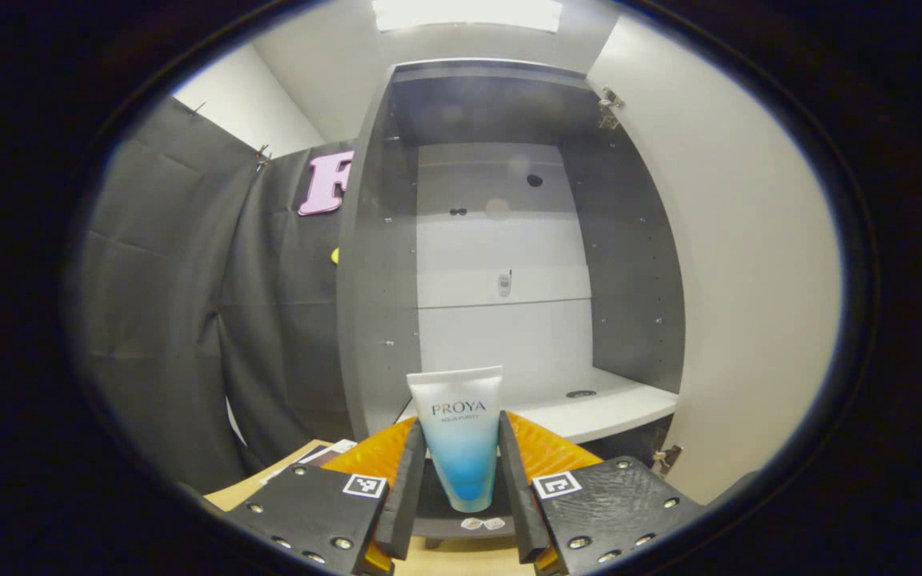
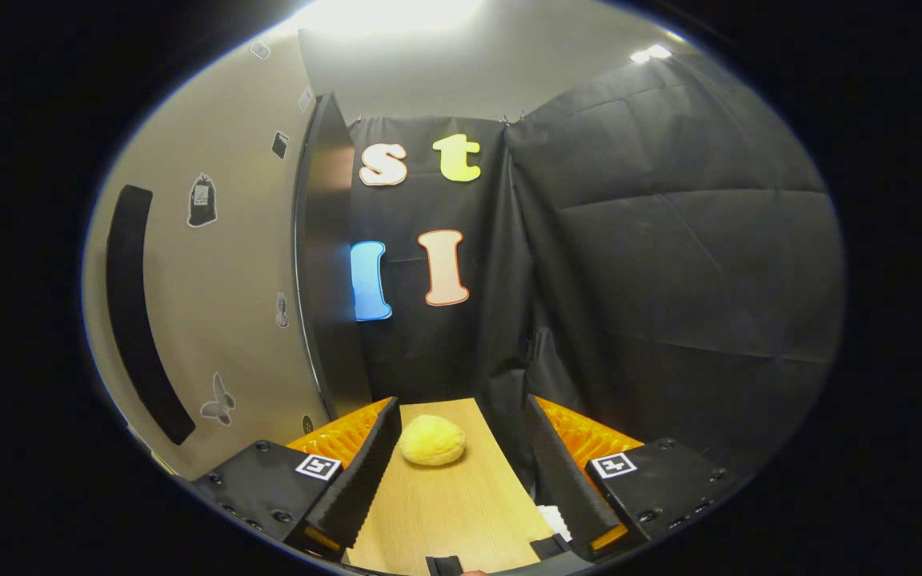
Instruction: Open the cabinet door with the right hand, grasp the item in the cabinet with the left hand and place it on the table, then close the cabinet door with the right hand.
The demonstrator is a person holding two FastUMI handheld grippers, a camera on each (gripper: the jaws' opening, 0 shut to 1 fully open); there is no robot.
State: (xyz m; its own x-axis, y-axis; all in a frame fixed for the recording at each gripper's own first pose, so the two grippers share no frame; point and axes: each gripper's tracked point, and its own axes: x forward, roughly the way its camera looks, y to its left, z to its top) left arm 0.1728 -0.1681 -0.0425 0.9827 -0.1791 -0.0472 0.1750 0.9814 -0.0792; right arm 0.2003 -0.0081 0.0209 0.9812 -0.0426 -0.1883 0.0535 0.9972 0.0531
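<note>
Between the two fingers of the left gripper [image 1: 461,472], at the bottom centre of the left gripper view, stands a tube [image 1: 461,440], and both fingers press against its sides, so this claw is holding it. It is a soft cosmetic tube, standing on its cap end with the flat crimped end up; its upper part is white with dark printed letters, and the colour goes down into light blue and then a deeper blue near the bottom. Behind the tube, in the middle of the frame, the cabinet [image 1: 381,320] is open, with grey side walls, a lighter back panel and a white shelf [image 1: 613,408] at the lower right. The cabinet door [image 1: 733,280] is swung open and takes the right side of the frame. In the right gripper view, the right gripper [image 2: 457,472] at the bottom has its fingers wide apart with nothing between them. Just beyond them a yellow round object [image 2: 431,440] lies on the wooden table [image 2: 453,512]. At the left of this frame is the pale door with a dark handle [image 2: 141,320].
</note>
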